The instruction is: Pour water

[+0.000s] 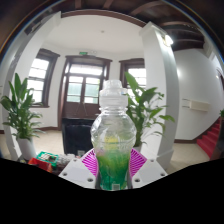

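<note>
Gripping clear bottle [112, 135], green liquid, apparently between jaws

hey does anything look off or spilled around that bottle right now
Nothing stands out. The bottle sits upright between the gripper fingers, cap on, green liquid inside, and no spill shows. The plants behind also stand upright.

So the bottle [112, 135] sits right between the gripper's [112, 168] pads, blocking straight ahead. Plants crowd both sides, one left [20, 115] and one right [148, 110], plus a white pillar [160, 85] further right. Above the bottle cap it's open air toward the doors [82, 88].
</note>
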